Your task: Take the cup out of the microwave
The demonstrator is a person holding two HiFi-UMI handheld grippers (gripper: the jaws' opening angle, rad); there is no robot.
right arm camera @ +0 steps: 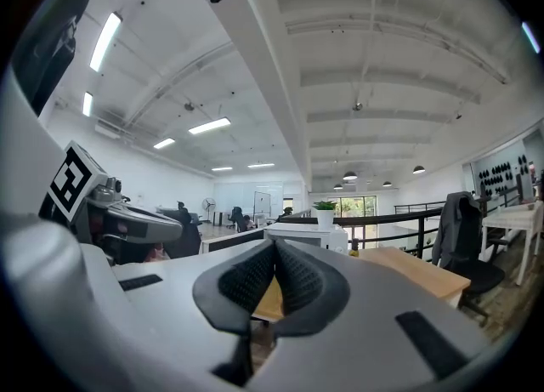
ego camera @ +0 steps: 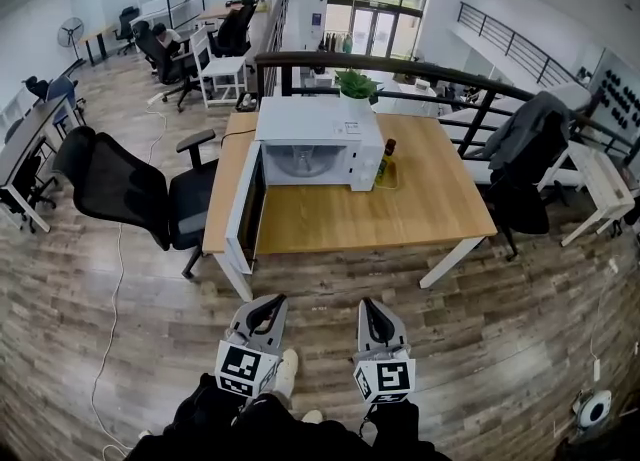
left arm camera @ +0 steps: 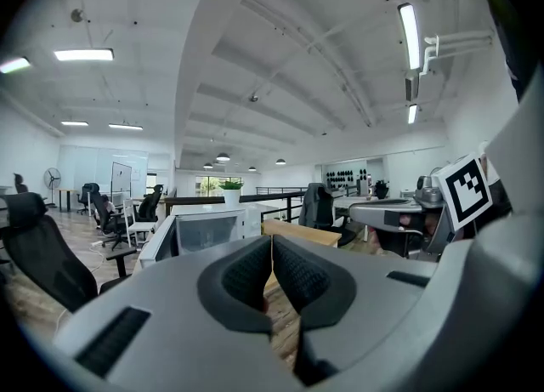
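A white microwave (ego camera: 318, 144) stands at the back of a wooden table (ego camera: 420, 209). Its door (ego camera: 245, 211) hangs wide open toward the table's left front. Inside the cavity I see only a pale round shape (ego camera: 299, 159); whether it is the cup I cannot tell. My left gripper (ego camera: 272, 302) and right gripper (ego camera: 368, 306) are held side by side over the floor, well short of the table, both shut and empty. In the left gripper view the shut pads (left arm camera: 255, 273) point at the microwave (left arm camera: 204, 230). In the right gripper view the microwave (right arm camera: 299, 235) lies beyond the shut pads (right arm camera: 293, 278).
A potted plant (ego camera: 355, 84) sits on top of the microwave, and a dark bottle (ego camera: 386, 162) stands at its right side. A black office chair (ego camera: 130, 194) is left of the table. A dark railing (ego camera: 440, 74) runs behind. Wood floor lies between me and the table.
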